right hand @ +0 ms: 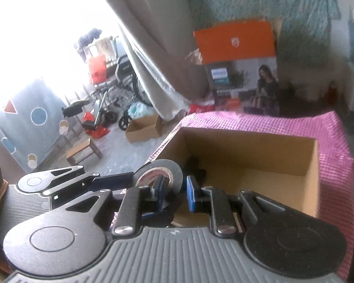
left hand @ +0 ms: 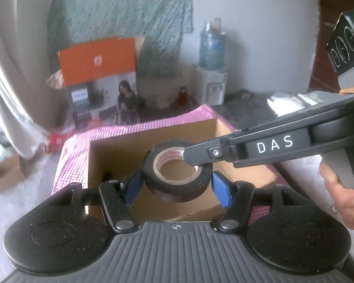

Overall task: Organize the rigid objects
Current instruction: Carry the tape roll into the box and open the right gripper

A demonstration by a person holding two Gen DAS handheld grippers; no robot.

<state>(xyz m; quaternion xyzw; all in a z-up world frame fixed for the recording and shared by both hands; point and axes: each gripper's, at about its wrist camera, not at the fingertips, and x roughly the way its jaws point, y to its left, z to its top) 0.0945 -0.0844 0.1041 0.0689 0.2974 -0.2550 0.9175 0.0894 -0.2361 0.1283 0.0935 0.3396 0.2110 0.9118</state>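
The roll of black tape (left hand: 177, 171) sits at the centre of the left wrist view, held in the air above the open cardboard box (left hand: 115, 155). The left tool (left hand: 177, 186) flanks it with its blue pads (left hand: 220, 189) at 3 and 9 o'clock of the roll; the 9 o'clock pad presses the roll's side, while a thin gap seems to show at the 3 o'clock pad, so I cannot tell whether this tool is clenched on it.

The right tool (left hand: 188, 156) reaches in from 3 o'clock, and its tip lies over the roll's rim at about 2 o'clock, with one finger going into the cardboard core. In the right wrist view, the right tool (right hand: 174, 192) has one blue pad (right hand: 159, 188) inside the roll's hole and the other (right hand: 191, 195) outside the black wall; a narrow gap shows beside the outer pad, so its grip is also uncertain. There the tape (right hand: 159, 172) stands tilted at 11 o'clock of the box (right hand: 247, 160).

The box rests on a pink checked cloth (right hand: 330, 155) covering the counter. A small dark object (right hand: 195, 165) lies in the box's near left corner. An orange-lidded carton (left hand: 99, 61) stands behind at 11 o'clock.
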